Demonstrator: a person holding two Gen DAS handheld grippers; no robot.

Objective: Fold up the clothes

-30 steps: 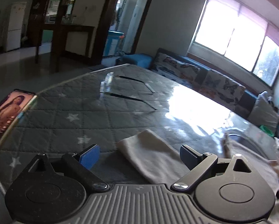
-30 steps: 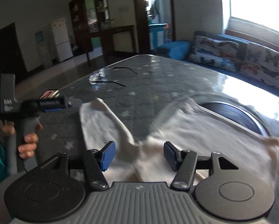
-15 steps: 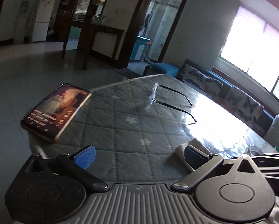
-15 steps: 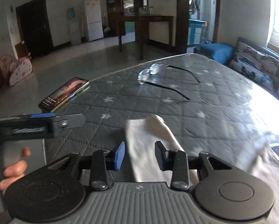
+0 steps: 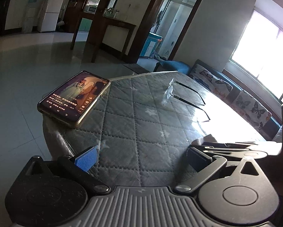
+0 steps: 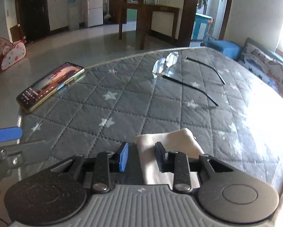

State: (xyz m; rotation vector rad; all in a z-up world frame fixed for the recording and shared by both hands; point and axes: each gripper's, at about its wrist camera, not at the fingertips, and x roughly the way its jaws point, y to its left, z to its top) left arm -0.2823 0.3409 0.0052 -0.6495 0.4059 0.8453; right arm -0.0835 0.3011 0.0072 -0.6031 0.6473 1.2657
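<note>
Left wrist view: my left tongs (image 5: 140, 159) stand spread as wide as they go, with nothing between the blue pad (image 5: 85, 158) and the black one, over the near edge of the table (image 5: 133, 124) and its grey star-quilted cover under a clear sheet. I judge they wait here, empty, for a corner to take. One smartphone (image 5: 74, 98) lies face up with its screen lit, overhanging the far-left edge, well clear of the work. One pair of eyeglasses (image 5: 181, 99) rests with both temples open farther back, also out of the way. The dark body of my other tool (image 5: 234, 147) crosses low on the right, and the garment is hidden behind it in this view.

Right wrist view: my right tongs (image 6: 141, 156) are closing around the end of one cream garment (image 6: 171, 141), which lies flat on the table cover just in front of me. The cloth sits between the pads, yet I see a gap on the blue side, so I judge it not yet pinched. Gripping this end looks like the start of a fold. I count one phone (image 6: 50, 84) at the left edge, one pair of glasses (image 6: 179, 70) beyond, and one blue pad of my left tongs (image 6: 6, 134) poking in from the left.
</note>
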